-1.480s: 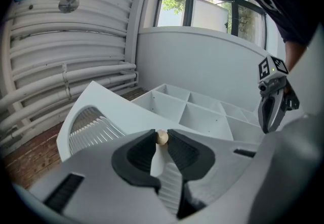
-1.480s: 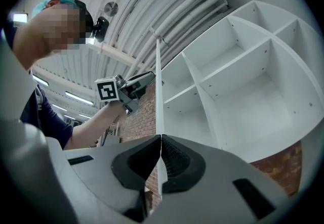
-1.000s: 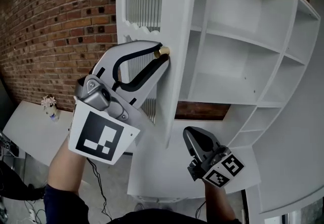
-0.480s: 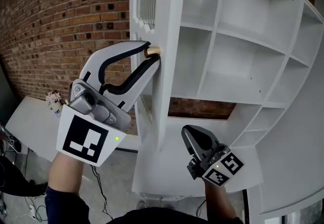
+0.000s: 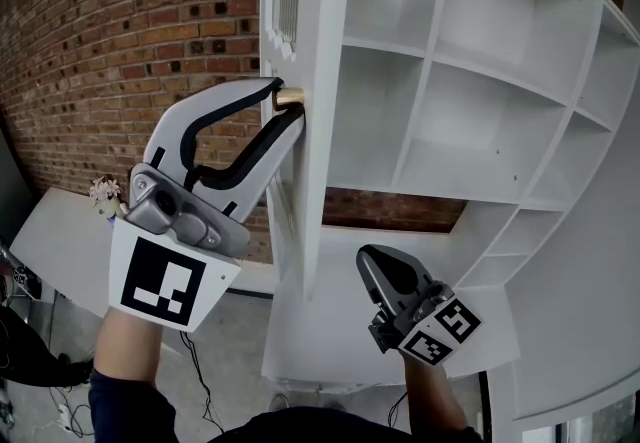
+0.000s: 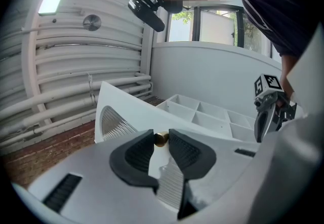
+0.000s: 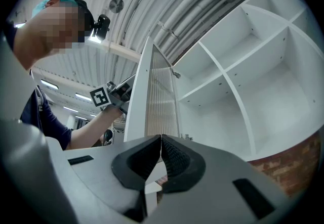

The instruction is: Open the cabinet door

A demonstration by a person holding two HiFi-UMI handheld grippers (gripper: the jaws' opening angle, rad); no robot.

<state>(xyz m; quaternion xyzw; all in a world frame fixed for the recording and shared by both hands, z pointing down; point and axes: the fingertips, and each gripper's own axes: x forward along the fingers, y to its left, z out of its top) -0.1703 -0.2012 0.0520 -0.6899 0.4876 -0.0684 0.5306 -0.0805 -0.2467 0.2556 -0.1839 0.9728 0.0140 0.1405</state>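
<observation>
Brick-walled room: cabinet door (image 5: 325, 51) swung wider, task nearly done.
Left tool (image 5: 287, 104) has just been easing its jaws apart, brass knob (image 6: 161, 138) between them, seemingly still lightly pinched; right tool (image 5: 368, 261) clenched, empty.

A: Where is the left gripper (image 5: 285, 103)?

B: Up at the cabinet door (image 5: 325, 131), with the brass knob (image 5: 291, 98) between its tips. The jaws have just been opening, yet both tips look to touch the knob.

A: And the door itself?

B: Swung out, nearly edge-on, so the white shelves (image 5: 470, 101) show behind it, with a brick wall (image 5: 110, 31) off to the left.

A: The right gripper (image 5: 370, 266)?

B: Lower down, just right of the door's lower end and not touching it, jaws together.
</observation>
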